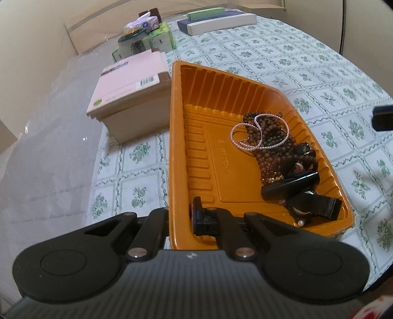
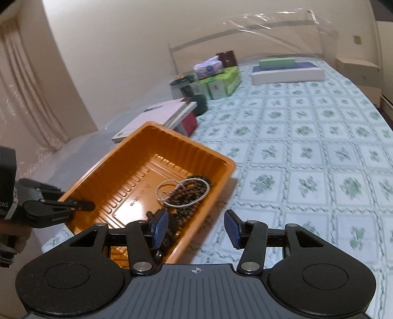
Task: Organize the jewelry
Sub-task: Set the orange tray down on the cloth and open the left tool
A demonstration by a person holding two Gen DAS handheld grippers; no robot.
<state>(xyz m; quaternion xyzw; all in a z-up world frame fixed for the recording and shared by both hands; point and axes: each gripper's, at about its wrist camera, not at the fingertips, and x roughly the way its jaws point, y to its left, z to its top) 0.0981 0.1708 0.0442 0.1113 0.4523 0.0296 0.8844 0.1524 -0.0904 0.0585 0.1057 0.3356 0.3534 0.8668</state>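
Observation:
An orange plastic tray point(image 1: 196, 157) sits on the patterned tablecloth. In it lie brown bead strands point(image 1: 272, 149), a pearl bracelet point(image 1: 248, 135) and black watches point(image 1: 304, 196), piled at its right end. My left gripper point(image 1: 180, 216) is shut on the tray's near left wall, one finger inside and one outside. The right wrist view shows the tray point(image 2: 103, 171) too, with my left gripper point(image 2: 86, 206) clamped on its rim. My right gripper point(image 2: 195, 229) is open and empty, held over the tray's near right corner.
A pink-topped cardboard box point(image 1: 130, 90) stands just left of the tray. Green boxes and a tissue pack point(image 1: 145, 34) stand farther back. A white and navy flat box point(image 1: 218, 22) lies at the far edge. Patterned tablecloth point(image 2: 307, 152) stretches to the right.

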